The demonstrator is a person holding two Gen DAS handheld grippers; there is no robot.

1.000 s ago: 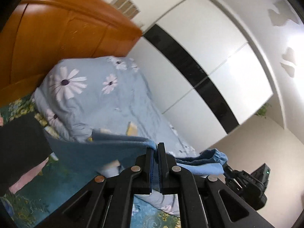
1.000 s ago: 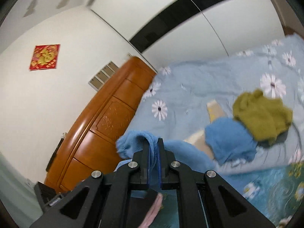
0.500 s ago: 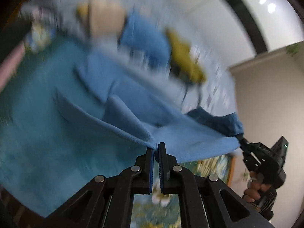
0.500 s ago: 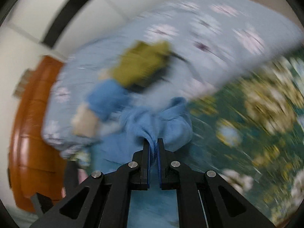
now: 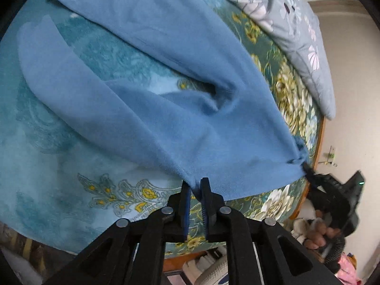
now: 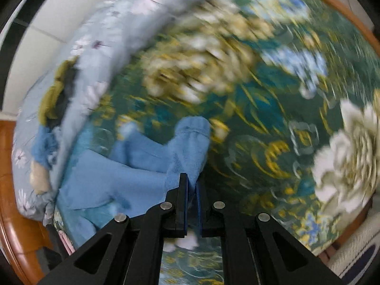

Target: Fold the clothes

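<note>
Stretching between the two, the blue fleece trousers [image 5: 180, 109] run their waist edge from the left gripper [image 5: 195, 191] across to the right gripper [image 6: 192, 185], each clamped on a corner. Both legs trail ahead of the grippers over the bed [image 5: 47, 166], so neither side is nearer.

I am working in a home bedroom. A bed fills most of both views, covered by a teal bedspread [image 5: 59, 147] printed with large cream and gold flowers. A pale blue floral quilt [image 6: 111, 30] lies bunched along the far side of the bed, with an olive-green garment [image 6: 51, 99] and other clothes heaped on it. A blue fleece garment [image 5: 166, 90] is spread over the bedspread. An orange-brown wooden bed frame [image 6: 14, 213] edges the mattress, and plain cream walls [image 5: 351, 71] rise behind.
</note>
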